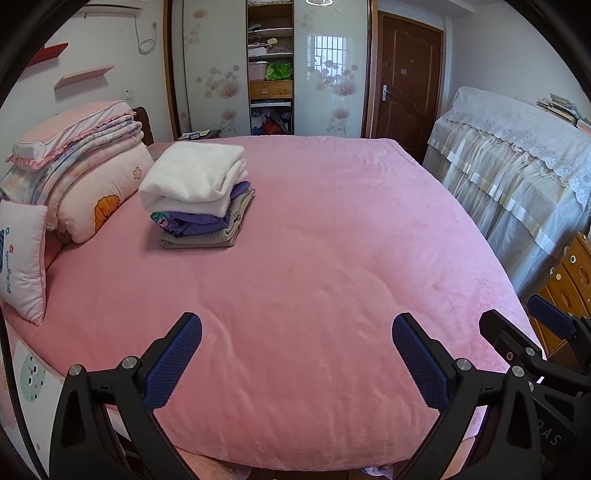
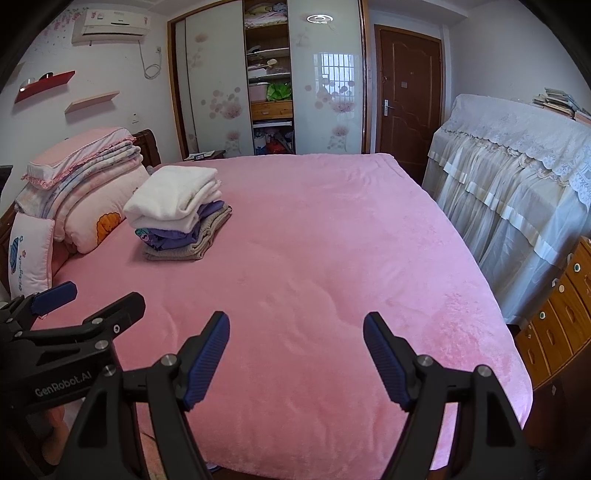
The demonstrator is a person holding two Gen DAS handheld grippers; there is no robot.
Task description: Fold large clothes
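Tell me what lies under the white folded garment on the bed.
Under the white folded garment lie a purple printed piece and a grey-beige knit. Only their edges show; the rest is covered.

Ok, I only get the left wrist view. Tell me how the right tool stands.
Observer: The right tool is open and empty, with bare bed below it.
Operator: Name the white edge at my top left.
Observer: An air conditioner, mounted above the red shelf.
Operator: Read my tool's side.
Observer: The left tool reads GenRobot.AI on its side.
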